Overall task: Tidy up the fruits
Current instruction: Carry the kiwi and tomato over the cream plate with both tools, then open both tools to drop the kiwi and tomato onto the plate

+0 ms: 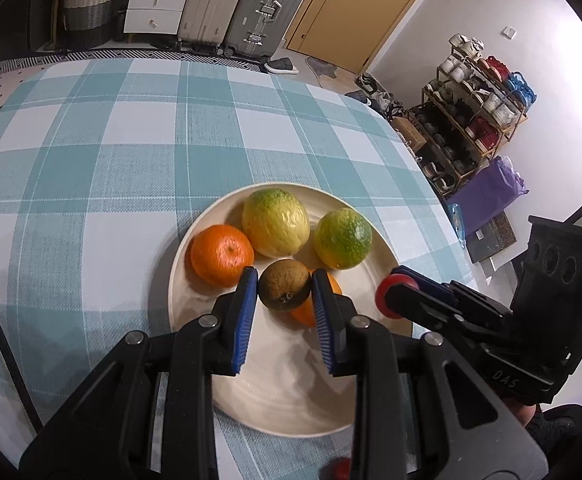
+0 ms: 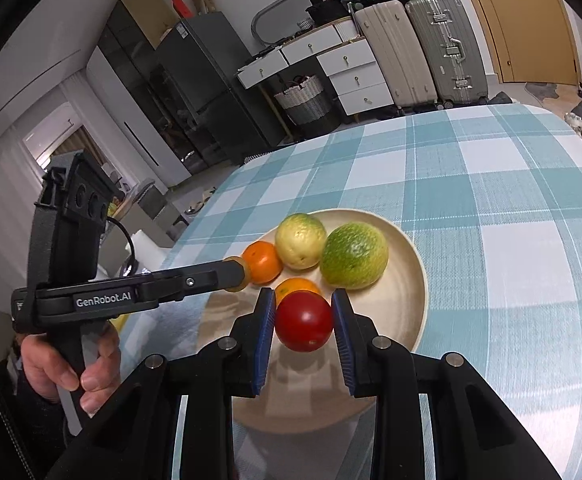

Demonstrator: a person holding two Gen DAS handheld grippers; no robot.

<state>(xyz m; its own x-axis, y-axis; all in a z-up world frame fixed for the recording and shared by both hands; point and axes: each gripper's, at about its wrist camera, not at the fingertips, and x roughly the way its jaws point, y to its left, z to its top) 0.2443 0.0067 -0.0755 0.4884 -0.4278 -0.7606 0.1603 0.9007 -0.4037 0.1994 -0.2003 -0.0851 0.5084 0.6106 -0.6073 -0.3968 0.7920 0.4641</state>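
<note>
Left gripper (image 1: pixel 284 286), black frame with blue ribbed pads: jaws nearly closed, clamped on a small brown fuzzy kiwi (image 1: pixel 285 291), carried over the near side of the round cream ceramic plate (image 1: pixel 275 408). Right gripper (image 2: pixel 302 322), same build: jaws pinched on a glossy red tomato (image 2: pixel 304 321), also above the plate's near half. Plate sits on a teal-and-white checked tablecloth (image 1: pixel 91 160).

Step in hand, judged: setting both fruits down on the plate. Advice: lower each into the bare near area, clear of the resting fruit; open only once the fruit touches the plate, since round fruit rolls. Keep the two grippers apart while releasing.

Count on plate, left to right: one orange mandarin (image 1: pixel 221 255); one large yellow-green citrus (image 1: pixel 275 222); one smaller green-yellow citrus (image 1: pixel 343 238); one more orange fruit (image 2: pixel 297 285), half hidden behind the held items. Four resting, two held, six fruits total.
</note>
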